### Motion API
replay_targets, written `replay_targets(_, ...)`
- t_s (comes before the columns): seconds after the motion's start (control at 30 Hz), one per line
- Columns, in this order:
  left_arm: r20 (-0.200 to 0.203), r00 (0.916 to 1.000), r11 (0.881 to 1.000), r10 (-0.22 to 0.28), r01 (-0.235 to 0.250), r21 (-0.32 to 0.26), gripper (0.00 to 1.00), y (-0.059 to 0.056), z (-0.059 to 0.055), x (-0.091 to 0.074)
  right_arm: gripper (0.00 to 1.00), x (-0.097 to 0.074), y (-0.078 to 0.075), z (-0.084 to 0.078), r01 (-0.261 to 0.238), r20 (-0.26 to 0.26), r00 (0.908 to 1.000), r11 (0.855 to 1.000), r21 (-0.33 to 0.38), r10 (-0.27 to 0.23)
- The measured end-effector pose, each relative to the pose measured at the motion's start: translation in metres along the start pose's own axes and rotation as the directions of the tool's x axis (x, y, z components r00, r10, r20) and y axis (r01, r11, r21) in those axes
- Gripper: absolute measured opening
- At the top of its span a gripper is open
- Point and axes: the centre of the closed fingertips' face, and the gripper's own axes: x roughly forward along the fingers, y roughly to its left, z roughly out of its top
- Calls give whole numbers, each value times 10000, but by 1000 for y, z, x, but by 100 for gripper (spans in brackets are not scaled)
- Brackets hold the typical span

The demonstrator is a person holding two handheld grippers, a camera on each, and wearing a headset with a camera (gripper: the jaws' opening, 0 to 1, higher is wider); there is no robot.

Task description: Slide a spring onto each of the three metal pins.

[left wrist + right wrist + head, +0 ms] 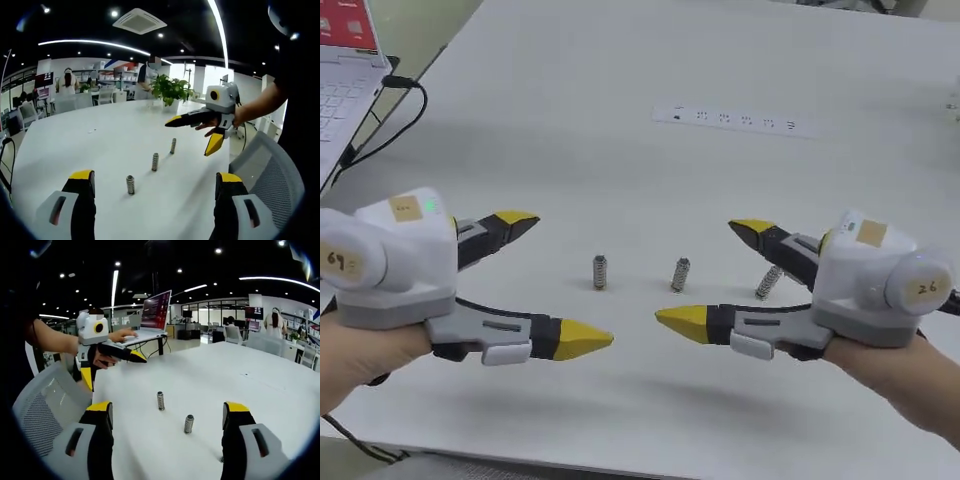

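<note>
Green plant (171, 90) beyond right gripper (187, 139)

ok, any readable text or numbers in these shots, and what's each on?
"69": round label on the left gripper.
"26": round tag on the right gripper.
Laptop screen: text too blurred to read.
Power strip: markings too small to read.

Head view high, facing down on white matte tabletop (620, 100), gripper views low and close, facing each other, sharing row of small grey coiled metal springs (681, 274) at 12 o'clock.
</note>
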Motion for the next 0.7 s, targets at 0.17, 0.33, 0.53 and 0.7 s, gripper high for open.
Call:
replay_targets(0.17,38,9999,9999,100,-100,-4,98,1,1,-4,99,-25,-21,-6,764,213,9967,9941,769,-782)
replay_targets(0.33,102,9998,9998,196,-195,-28,98,3,0,-10,99,-52,-30,-17,1178,96,9928,9862,1167,-1198)
replay_targets(0.53,502,9987,9995,37,-53,312,98,-2,4,-17,99,-83,-28,-33,1103,-175,9938,9938,132,-1101)
replay_targets(0.7,19,10000,9978,-79,78,657,98,-4,-6,-20,99,-95,-21,-43,890,-583,9941,9949,-472,-917)
